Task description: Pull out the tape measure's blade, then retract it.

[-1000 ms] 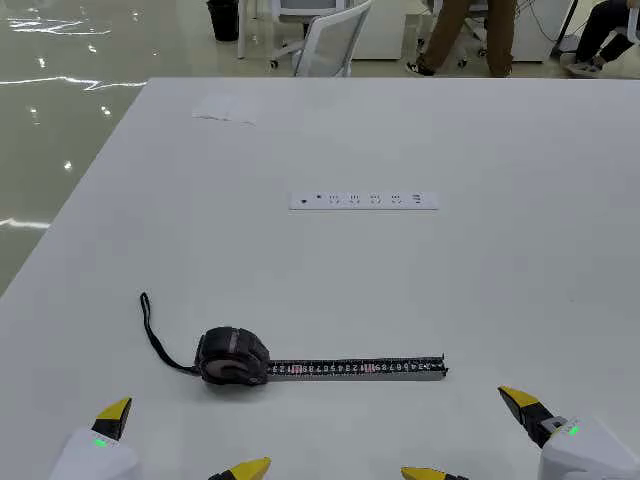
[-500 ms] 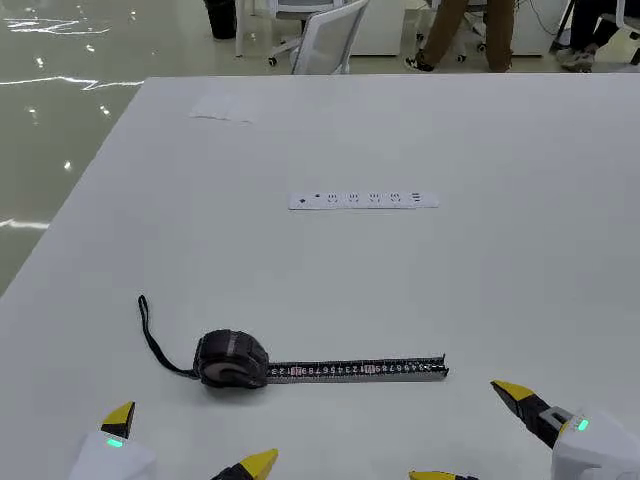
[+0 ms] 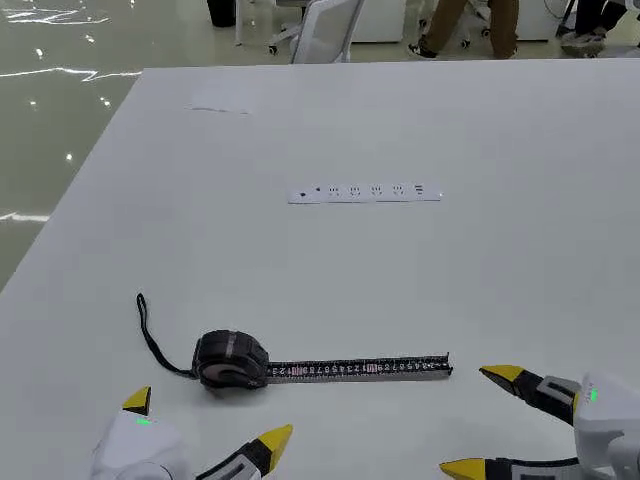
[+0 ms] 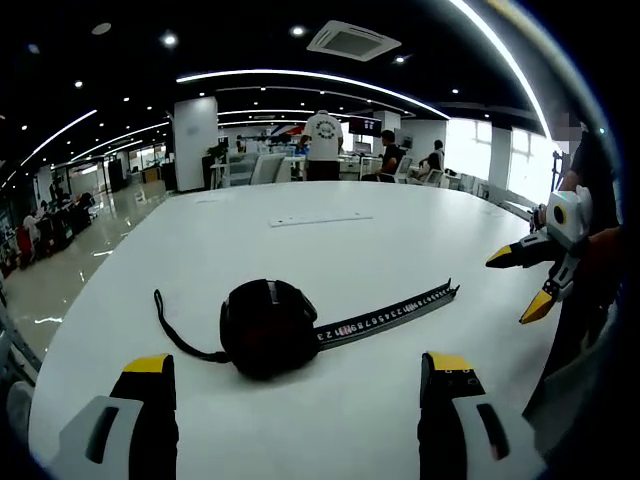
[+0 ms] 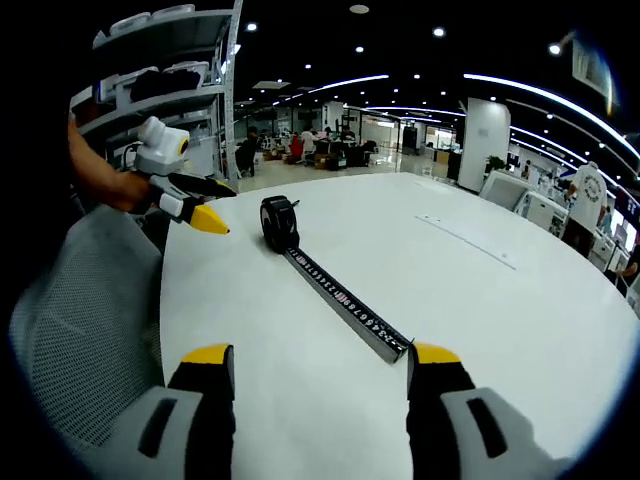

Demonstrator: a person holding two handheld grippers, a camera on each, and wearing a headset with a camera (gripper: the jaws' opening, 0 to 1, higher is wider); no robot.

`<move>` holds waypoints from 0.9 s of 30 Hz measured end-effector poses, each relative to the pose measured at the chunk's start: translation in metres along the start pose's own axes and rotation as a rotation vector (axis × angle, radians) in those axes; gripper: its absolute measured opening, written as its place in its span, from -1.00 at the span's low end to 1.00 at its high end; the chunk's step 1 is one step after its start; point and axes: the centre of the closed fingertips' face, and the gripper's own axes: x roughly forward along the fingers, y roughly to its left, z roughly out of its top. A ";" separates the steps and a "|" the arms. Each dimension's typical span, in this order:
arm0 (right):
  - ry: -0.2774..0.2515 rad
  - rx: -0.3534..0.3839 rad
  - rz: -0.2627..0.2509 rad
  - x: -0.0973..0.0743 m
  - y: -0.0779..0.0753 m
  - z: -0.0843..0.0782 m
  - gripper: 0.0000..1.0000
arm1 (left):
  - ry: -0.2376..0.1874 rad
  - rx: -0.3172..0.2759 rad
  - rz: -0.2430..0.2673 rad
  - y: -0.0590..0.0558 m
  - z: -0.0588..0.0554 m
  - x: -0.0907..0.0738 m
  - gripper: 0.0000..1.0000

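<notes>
A black tape measure (image 3: pixel 231 360) lies on the white table (image 3: pixel 400 270), its blade (image 3: pixel 360 368) drawn out to the right and flat on the surface, with a black wrist strap (image 3: pixel 152 335) trailing left. In the left gripper view the case (image 4: pixel 268 326) sits just ahead of the open jaws. The left gripper (image 3: pixel 208 428) hovers open near the table's front edge, below the case. The right gripper (image 3: pixel 485 420) stands open just right of the blade tip (image 3: pixel 445 366). From the right gripper view the blade (image 5: pixel 345 303) runs away toward the case (image 5: pixel 280 222). Neither gripper touches anything.
A white power strip (image 3: pixel 364 192) lies mid-table, a faint paper sheet (image 3: pixel 220 106) at the far left. Office chairs (image 3: pixel 320 30) and people's legs (image 3: pixel 470 25) stand beyond the far edge. Shiny floor (image 3: pixel 50 120) borders the table's left side.
Both grippers have edged forward toward the tape measure; the left rose into view nearer the case, the right neared the blade tip. The tape measure has not moved.
</notes>
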 end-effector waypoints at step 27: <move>0.120 -0.176 0.171 0.024 -0.059 -0.016 -0.06 | 0.030 -0.033 0.085 0.016 0.006 0.048 0.95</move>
